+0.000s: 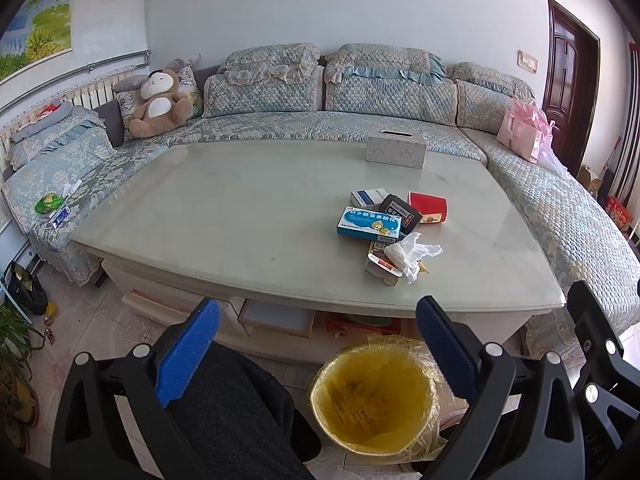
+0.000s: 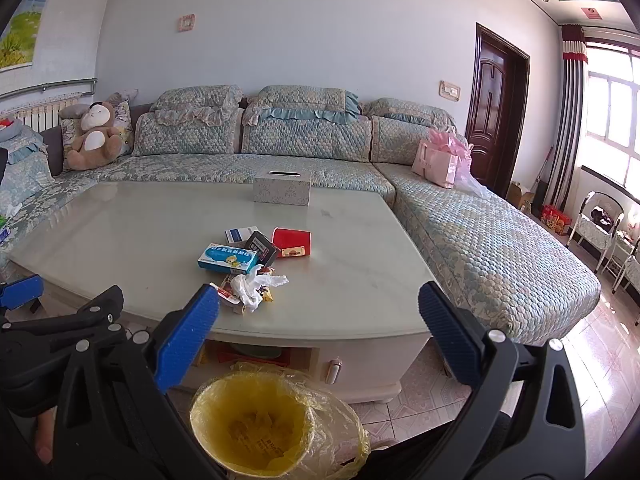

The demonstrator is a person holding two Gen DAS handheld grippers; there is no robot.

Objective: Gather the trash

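Observation:
A pile of trash lies on the pale table [image 1: 240, 216]: a blue medicine box [image 1: 368, 224], a dark packet [image 1: 400, 210], a red paper cup [image 1: 427, 208] on its side, a small white-blue box [image 1: 368, 197] and a crumpled white tissue [image 1: 412, 254] over wrappers. The pile also shows in the right wrist view, with the blue box [image 2: 227, 263], cup [image 2: 291, 242] and tissue [image 2: 256, 286]. A bin with a yellow liner [image 1: 372, 398] stands on the floor before the table, also in the right wrist view [image 2: 252, 428]. My left gripper [image 1: 318, 344] and right gripper [image 2: 318, 338] are open, empty, held short of the table.
A patterned tissue box [image 1: 396, 151] stands at the table's far side. A quilted corner sofa [image 1: 280, 120] wraps around the table, with a plush bear [image 1: 160, 104], a pink bag [image 1: 522, 132] and some wrappers [image 1: 50, 204] on its left seat. A dark door [image 2: 494, 120] is at right.

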